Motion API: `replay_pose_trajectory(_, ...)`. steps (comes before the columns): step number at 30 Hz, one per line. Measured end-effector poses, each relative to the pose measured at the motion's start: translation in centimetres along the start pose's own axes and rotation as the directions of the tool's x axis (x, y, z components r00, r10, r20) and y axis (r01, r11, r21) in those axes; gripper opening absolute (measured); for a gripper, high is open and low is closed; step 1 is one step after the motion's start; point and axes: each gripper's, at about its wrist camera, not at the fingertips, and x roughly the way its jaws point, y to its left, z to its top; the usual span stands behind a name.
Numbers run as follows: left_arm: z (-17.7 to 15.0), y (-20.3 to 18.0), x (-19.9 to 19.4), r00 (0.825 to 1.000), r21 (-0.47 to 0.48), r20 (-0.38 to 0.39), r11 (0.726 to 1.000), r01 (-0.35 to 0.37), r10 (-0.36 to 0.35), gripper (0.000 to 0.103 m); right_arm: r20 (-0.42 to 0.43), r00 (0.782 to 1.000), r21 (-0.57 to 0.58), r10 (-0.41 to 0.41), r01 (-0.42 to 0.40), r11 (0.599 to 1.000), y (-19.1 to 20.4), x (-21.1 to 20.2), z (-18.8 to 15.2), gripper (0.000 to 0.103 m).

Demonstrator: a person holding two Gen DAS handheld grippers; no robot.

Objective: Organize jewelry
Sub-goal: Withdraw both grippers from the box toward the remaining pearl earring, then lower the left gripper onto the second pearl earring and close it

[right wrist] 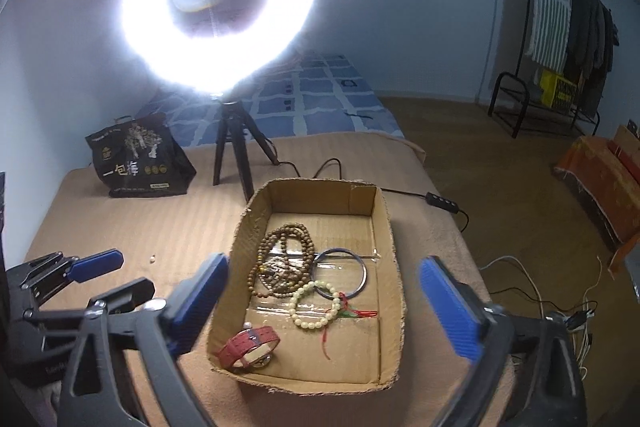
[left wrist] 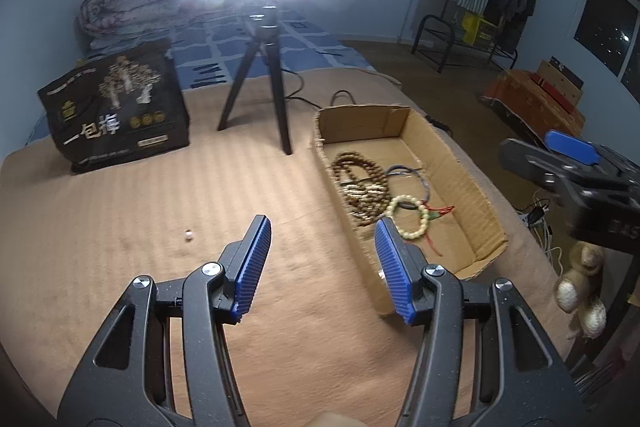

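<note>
A shallow cardboard box (right wrist: 384,219) sits on the tan blanket and also shows in the left wrist view (left wrist: 460,167). It holds a brown bead necklace (right wrist: 284,259), a metal bangle (right wrist: 362,269), a cream bead bracelet (right wrist: 310,323) with red cord, and a red strap watch (right wrist: 248,345). My right gripper (right wrist: 324,291) is open and empty, hovering above the box. My left gripper (left wrist: 322,239) is open and empty, left of the box above the blanket; it appears in the right wrist view (right wrist: 96,263). A small pale bead (left wrist: 189,235) lies loose on the blanket.
A ring light on a black tripod (left wrist: 260,83) stands behind the box, its cable (right wrist: 424,195) trailing right. A black printed bag (left wrist: 116,111) stands at the back left. A clothes rack (right wrist: 560,47) and floor cables (right wrist: 560,307) are off to the right.
</note>
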Motion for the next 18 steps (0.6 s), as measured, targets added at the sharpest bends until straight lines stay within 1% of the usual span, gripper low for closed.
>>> replay_pose_trajectory(7, -1.4, 4.0, -0.4, 0.997, 0.002, -0.005, 0.997, -0.074, 0.074, 0.056, -0.028, 0.999, -0.024, 0.042, -0.043, 0.999, 2.1, -1.4, -1.1, 0.103)
replay_pose_trajectory(11, -2.1, 6.7, -0.4, 0.994, -0.029, -0.022, 0.994, -0.104, 0.104, 0.056, -0.05, 0.997, -0.022, 0.066, -0.067, 0.997, 2.7, -2.4, -1.9, 0.103)
replay_pose_trajectory(14, -2.4, 8.3, -0.3, 0.991, -0.052, -0.03, 0.99, -0.128, 0.127, 0.056, -0.06, 0.994, 0.004, 0.087, -0.087, 0.996, 2.7, -3.2, -2.4, 0.103)
replay_pose_trajectory(18, -2.7, 9.7, 0.0, 0.992, -0.078, -0.038, 0.989, -0.124, 0.121, 0.056, -0.068, 0.991, 0.037, 0.115, -0.112, 0.993, 2.6, -4.6, -3.6, 0.103)
